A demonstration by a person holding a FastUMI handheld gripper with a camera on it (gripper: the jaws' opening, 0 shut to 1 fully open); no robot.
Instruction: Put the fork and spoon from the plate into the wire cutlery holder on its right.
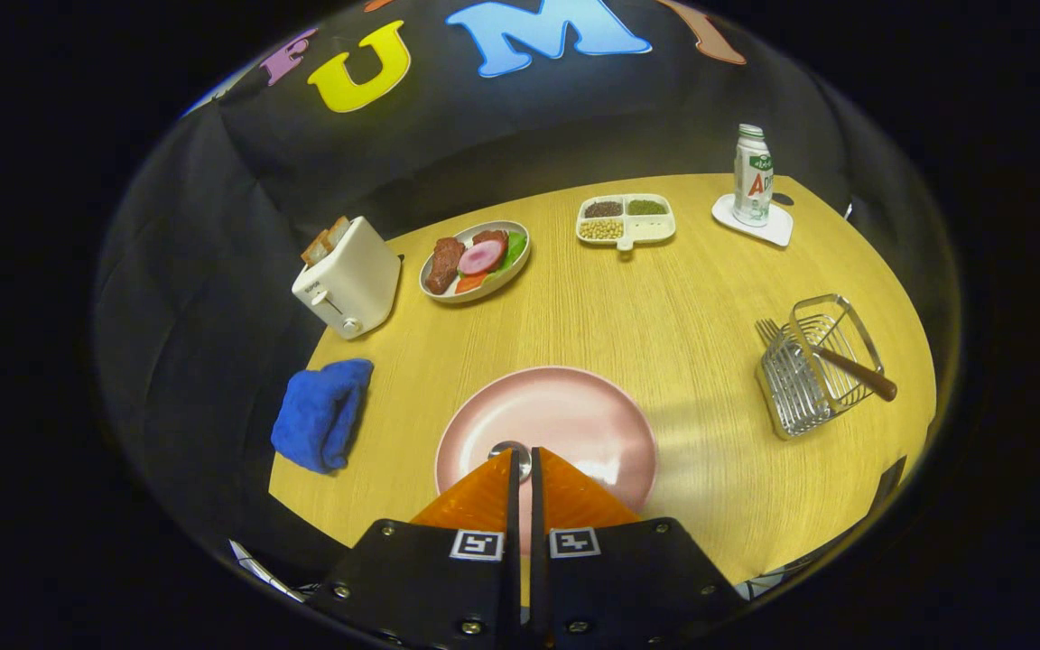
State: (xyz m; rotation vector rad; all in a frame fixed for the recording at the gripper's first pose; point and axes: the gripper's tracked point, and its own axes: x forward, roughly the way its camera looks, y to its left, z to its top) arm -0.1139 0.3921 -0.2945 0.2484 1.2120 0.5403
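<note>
- gripper (521,462): fingers closed together, clamped on the spoon (509,449), whose bowl pokes out at the tips
- spoon sits over the pink plate (574,415); can't tell if it's lifted or touching
- fork (822,354) lies tilted in the wire cutlery holder (813,366), right of the plate, handle sticking out over the rim
- blue cloth (321,413) left of the plate, toaster (348,275) beyond it
</note>
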